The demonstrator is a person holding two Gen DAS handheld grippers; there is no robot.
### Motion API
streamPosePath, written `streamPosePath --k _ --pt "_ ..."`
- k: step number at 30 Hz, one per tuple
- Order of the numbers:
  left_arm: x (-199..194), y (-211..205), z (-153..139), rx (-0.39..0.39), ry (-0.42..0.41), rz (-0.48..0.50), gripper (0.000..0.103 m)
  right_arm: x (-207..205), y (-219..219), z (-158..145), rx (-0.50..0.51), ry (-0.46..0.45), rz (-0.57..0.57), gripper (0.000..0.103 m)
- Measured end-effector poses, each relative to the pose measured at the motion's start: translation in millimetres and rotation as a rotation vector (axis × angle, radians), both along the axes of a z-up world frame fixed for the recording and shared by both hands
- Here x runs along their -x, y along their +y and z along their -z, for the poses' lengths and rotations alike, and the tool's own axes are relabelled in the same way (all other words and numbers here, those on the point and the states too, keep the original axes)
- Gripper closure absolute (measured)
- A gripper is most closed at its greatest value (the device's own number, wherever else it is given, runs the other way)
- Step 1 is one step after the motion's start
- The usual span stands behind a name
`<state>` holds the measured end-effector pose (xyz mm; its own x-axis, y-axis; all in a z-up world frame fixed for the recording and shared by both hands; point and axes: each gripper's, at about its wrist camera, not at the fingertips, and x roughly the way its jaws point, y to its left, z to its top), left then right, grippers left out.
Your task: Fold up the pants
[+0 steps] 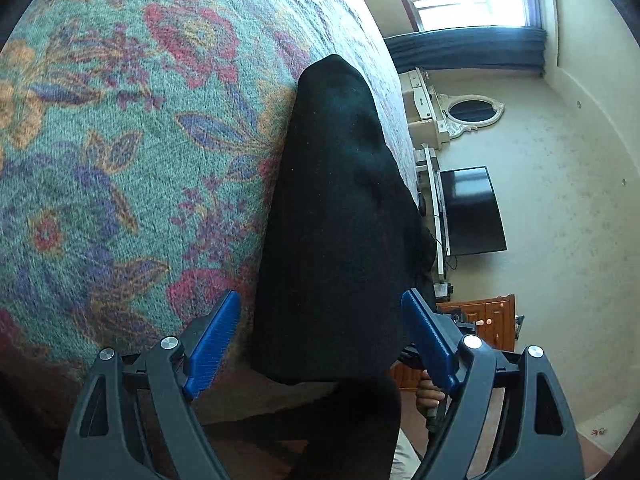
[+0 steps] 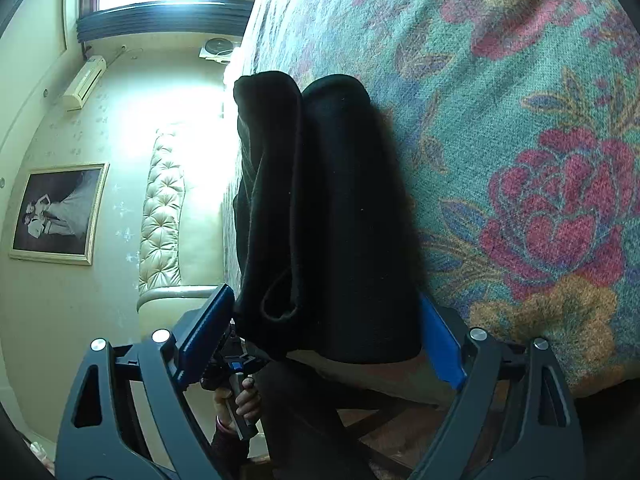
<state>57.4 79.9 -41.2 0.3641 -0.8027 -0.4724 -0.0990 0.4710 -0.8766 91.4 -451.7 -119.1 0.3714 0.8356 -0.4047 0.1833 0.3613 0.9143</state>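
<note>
Black fabric pants lie folded into a long narrow bundle on the floral teal-and-red woven bedspread, close to its edge. From the right wrist view two stacked rolls show, the layers between too dark to separate. Left gripper — blue ribbed fingers spread wide either side of the bundle's near end, gripping nothing. Right gripper likewise wide apart, one finger partly hidden behind cloth.

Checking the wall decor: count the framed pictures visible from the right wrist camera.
1: a gold-framed black-and-white photo hangs on the wall left of the tufted headboard; others may be out of view.
</note>
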Motion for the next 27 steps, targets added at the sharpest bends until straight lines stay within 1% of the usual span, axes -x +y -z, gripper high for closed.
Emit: streamPosePath --k 1,3,4,5,6,8,10,12,13,15,17,18,19,21,22,23,24,25,26,27 --pt "0.7 -0.5 0.9 0.016 0.004 -0.003 0.022 -0.9 -0.1 -1.7 -0.008 0.001 -0.005 0.015" --pt "6.2 0.6 6.9 0.079 0.03 0.004 0.022 -4.7 -1.1 -2.1 -0.052 0.029 0.009 0.012" --pt "7.1 0.3 7.5 0.095 0.036 -0.002 0.018 -4.8 -2.1 0.0 -0.073 0.047 0.025 0.012" --pt "7.2 1.7 7.6 0.097 0.031 -0.005 0.017 -4.8 -0.8 0.9 -0.069 0.056 0.033 0.012" --pt "4.8 1.4 7.1 0.089 0.028 0.005 0.017 -2.8 0.9 1.8 -0.042 0.057 0.028 0.012" --pt "1.3 -0.7 10.7 0.074 0.034 0.028 0.017 -3.9 14.0 -2.2 0.029 0.048 -0.019 0.012" --pt "-1.0 -5.9 7.6 0.061 0.036 0.029 0.017 -2.3 21.5 -7.4 0.098 0.033 -0.046 0.012" --pt "-3.7 -11.0 4.5 0.05 0.035 0.027 0.017 -2.1 21.8 -7.9 0.106 0.026 -0.047 0.012" --pt "-4.0 -11.0 4.0 0.051 0.035 0.024 0.017 -0.2 22.0 -7.9 0.104 0.024 -0.051 0.015" --pt "-3.1 -9.1 4.0 0.064 0.034 0.015 0.017 3.6 15.3 -3.8 0.136 0.028 -0.054 0.049" --pt "-0.1 -9.1 4.1 0.063 0.028 0.012 0.017 9.3 10.1 5.4 0.098 0.028 -0.049 0.06" --pt "0.8 -8.6 4.0 0.054 0.023 0.018 0.017 11.0 8.2 8.4 0.082 0.024 -0.047 0.063" --pt "-0.6 -13.7 1.7 0.038 0.015 0.033 0.018 12.7 6.6 9.9 0.064 0.019 -0.042 0.065" --pt "-3.7 -24.2 -3.6 -0.03 -0.004 0.066 0.026 15.4 6.4 7.6 0.025 0.01 -0.031 0.067" --pt "-4.7 -27.8 -6.1 -0.066 -0.012 0.077 0.037 16.0 5.7 5.6 0.006 0.005 -0.027 0.068" --pt "-5.8 -29.7 -7.5 -0.079 -0.02 0.084 0.048 16.2 5.1 2.7 -0.009 -0.005 -0.026 0.069" --pt "-6.7 -29.9 -8.1 -0.074 -0.025 0.086 0.052 15.2 4.2 -1.4 -0.014 -0.019 -0.031 0.069" --pt "-7.4 -28.2 -9.1 -0.065 -0.027 0.083 0.063 15.7 3.6 -4.0 -0.005 -0.031 -0.039 0.069" --pt "-7.5 -26.0 -10.4 -0.048 -0.032 0.082 0.069 16.4 4.4 -5.4 0.008 -0.037 -0.046 0.069" --pt "-6.9 -25.3 -12.5 -0.038 -0.042 0.086 0.07 16.5 3.1 -4.8 0.02 -0.036 -0.048 0.07"
